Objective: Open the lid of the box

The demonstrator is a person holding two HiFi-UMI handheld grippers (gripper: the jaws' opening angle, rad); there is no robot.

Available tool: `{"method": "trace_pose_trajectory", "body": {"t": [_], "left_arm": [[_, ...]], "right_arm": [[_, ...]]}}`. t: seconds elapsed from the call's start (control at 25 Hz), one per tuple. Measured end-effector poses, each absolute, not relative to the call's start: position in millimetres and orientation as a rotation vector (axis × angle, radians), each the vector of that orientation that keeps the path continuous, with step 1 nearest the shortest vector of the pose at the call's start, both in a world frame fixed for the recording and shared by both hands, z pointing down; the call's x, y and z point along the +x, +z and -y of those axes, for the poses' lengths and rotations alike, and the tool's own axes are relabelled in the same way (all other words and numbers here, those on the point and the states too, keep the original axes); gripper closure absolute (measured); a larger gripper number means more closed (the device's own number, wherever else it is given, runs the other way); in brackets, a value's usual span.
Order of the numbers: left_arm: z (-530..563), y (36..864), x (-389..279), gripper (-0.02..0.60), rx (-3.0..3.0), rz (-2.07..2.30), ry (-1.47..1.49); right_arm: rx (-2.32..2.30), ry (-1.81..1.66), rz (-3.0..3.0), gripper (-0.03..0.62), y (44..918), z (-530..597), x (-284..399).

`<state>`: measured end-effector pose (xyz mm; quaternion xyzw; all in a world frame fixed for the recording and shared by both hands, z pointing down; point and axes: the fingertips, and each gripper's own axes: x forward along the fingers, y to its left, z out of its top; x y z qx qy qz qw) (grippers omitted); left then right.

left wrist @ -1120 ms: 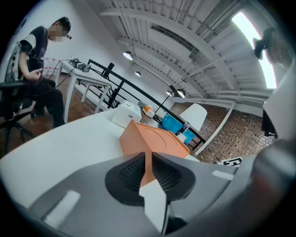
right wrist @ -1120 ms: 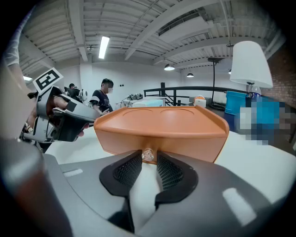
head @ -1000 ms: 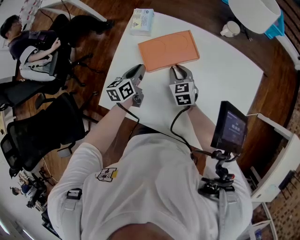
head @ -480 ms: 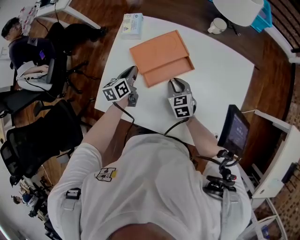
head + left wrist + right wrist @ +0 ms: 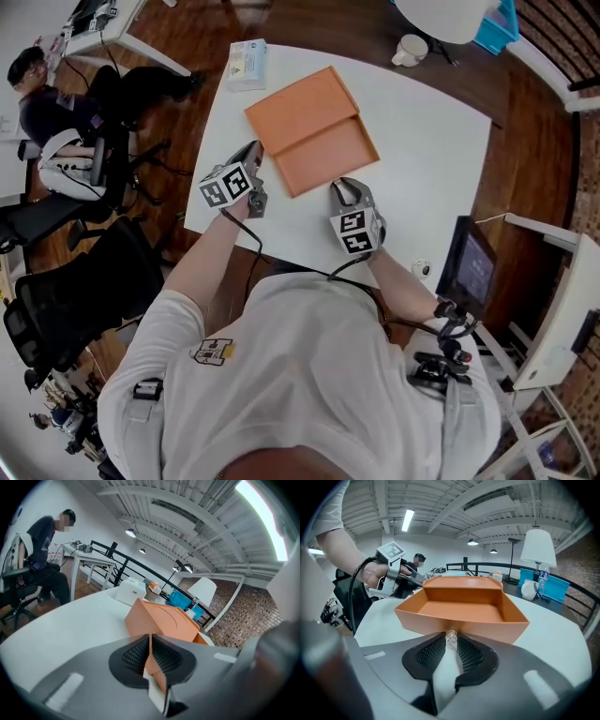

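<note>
My left gripper (image 5: 252,153) has its fingers clenched on a thin orange edge of the lid (image 5: 300,105). The lid is open, folded back from the far side of the orange box (image 5: 330,157). The box sits on the white desk (image 5: 427,141), its inside bare. My right gripper (image 5: 451,643) is at the box's near wall, and its fingers are pinched together on a small clear knob (image 5: 451,636) there.

In your left gripper view the lid (image 5: 161,620) is hiding the box's (image 5: 323,155) inside; your torso (image 5: 309,375) is covering the counter's (image 5: 422,169) near edge.
</note>
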<state>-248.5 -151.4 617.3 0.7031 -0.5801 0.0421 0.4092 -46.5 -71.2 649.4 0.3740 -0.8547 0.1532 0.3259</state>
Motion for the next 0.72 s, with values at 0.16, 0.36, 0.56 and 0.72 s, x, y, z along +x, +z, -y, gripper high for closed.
{"method": "trace_pose_trajectory", "body": {"t": [0.16, 0.36, 0.56, 0.72], "left_arm": [[149.9, 619.9, -247.4, 0.563, 1.772, 1.461, 0.125], [130.8, 613.5, -257.2, 0.563, 1.761, 1.502, 0.149], [56.1, 616.1, -226.3, 0.581, 1.772, 1.477, 0.189], [-17.0, 620.5, -162.1, 0.581, 1.802, 1.407, 0.232]], "right_arm": [[0.966, 0.406, 2.252, 0.519, 650.4, 72.0, -44.6], [1.000, 0.436, 2.278, 0.507, 638.7, 64.0, -30.0], [1.045, 0.371, 2.244, 0.592, 628.4, 38.1, 17.5], [1.068, 0.355, 2.241, 0.594, 622.0, 10.5, 61.0]]}}
